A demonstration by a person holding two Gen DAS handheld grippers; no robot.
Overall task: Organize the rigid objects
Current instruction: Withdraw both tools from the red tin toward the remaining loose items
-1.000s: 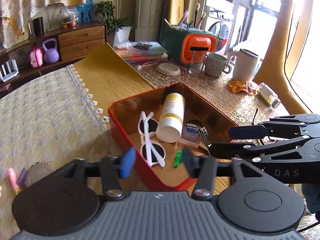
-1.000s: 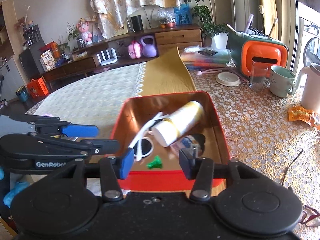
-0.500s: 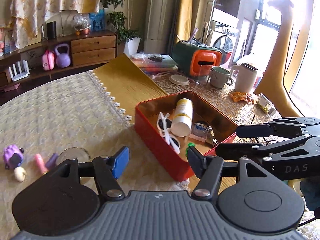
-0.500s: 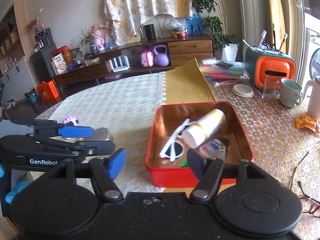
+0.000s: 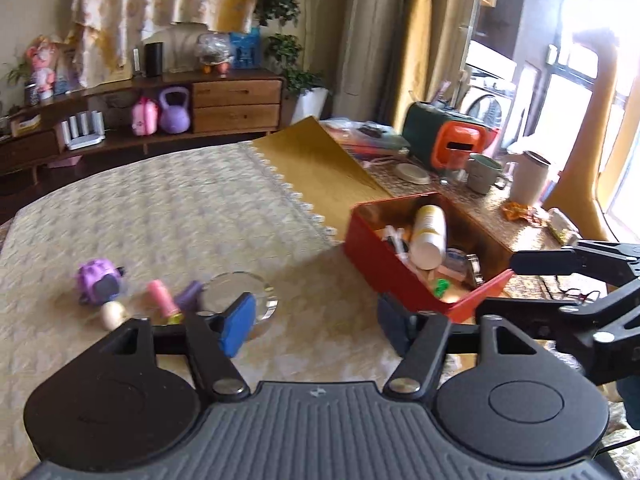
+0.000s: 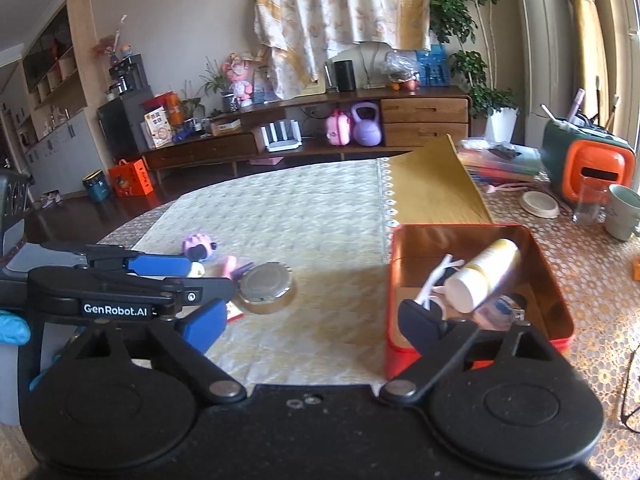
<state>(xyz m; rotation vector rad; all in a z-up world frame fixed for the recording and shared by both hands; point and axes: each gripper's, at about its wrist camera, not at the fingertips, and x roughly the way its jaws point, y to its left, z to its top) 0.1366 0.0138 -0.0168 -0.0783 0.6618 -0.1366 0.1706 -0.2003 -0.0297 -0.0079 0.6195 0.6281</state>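
Round tin lid [image 6: 266, 288] flat on counter [image 6: 312, 216], left of red tin box [image 6: 560, 304]: stiff, light, likely slick; best pinched at rim. Left gripper [image 5: 316, 320] & right gripper [image 6: 316, 322] jaws opening, empty.

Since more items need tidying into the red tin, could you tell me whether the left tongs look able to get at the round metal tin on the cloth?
Probably yes. The left tongs are opening with nothing between them, and the round metal tin lies just ahead on bare tablecloth. The purple tube beside it might get nudged.
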